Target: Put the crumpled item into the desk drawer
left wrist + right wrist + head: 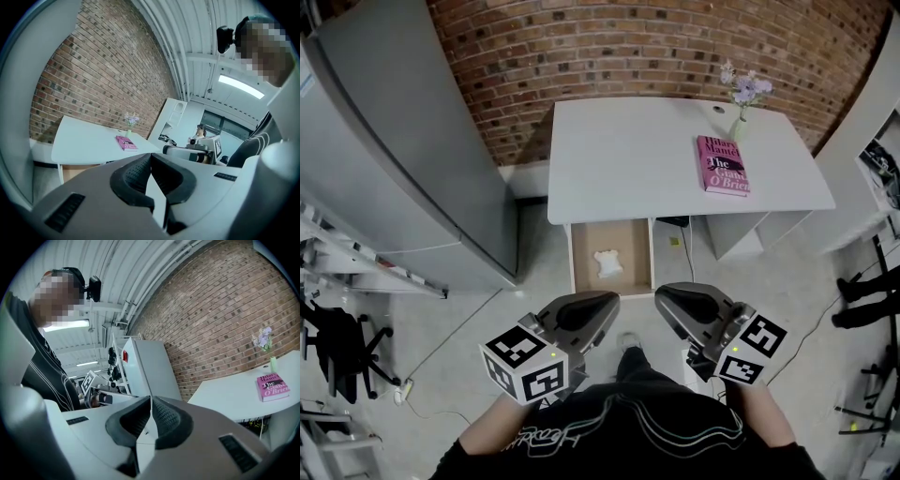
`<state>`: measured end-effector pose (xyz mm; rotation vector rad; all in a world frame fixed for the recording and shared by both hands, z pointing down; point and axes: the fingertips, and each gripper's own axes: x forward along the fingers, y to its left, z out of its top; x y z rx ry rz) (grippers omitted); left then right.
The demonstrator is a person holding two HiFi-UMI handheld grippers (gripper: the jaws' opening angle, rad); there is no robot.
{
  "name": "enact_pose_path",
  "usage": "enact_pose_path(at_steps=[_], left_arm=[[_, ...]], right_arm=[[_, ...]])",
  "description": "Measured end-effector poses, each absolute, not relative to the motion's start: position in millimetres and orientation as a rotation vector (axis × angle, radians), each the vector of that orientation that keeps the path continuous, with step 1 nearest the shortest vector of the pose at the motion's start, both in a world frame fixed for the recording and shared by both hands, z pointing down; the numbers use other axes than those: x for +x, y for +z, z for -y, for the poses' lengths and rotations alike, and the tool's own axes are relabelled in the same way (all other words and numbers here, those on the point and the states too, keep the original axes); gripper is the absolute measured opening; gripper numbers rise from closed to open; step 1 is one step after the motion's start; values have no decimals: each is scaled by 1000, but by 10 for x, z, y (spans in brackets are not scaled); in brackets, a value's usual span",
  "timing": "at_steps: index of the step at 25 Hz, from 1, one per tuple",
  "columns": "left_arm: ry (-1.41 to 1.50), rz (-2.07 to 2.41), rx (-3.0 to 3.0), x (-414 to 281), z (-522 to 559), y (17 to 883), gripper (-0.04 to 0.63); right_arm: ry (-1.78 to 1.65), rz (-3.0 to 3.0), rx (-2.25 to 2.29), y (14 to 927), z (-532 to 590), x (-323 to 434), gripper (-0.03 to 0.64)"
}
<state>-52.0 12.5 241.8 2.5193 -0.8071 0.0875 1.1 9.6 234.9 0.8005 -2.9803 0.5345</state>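
Note:
The crumpled white item (607, 262) lies inside the open wooden drawer (576, 264) under the white desk (628, 155). Both grippers hang close to my body, short of the drawer's front. My left gripper (600, 305) is shut with nothing in it; in the left gripper view its black pads (133, 176) meet at the tips (150, 157). My right gripper (667, 298) is likewise shut and empty, its pads (164, 420) touching in the right gripper view (151, 400). The two grippers point towards each other; each shows in the other's view.
A pink book (722, 164) and a small vase of flowers (741, 105) are on the desk's right side. A tall grey cabinet (394, 150) stands to the left, a black chair (337, 352) below it. Cables lie on the floor right of the drawer.

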Motion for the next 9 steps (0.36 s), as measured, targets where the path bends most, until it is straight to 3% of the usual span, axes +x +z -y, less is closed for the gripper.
enact_pose_path(at_steps=[9], left_arm=[[104, 803, 2516, -490, -141, 2465, 21]], right_arm=[[554, 2969, 804, 2392, -121, 30, 46]])
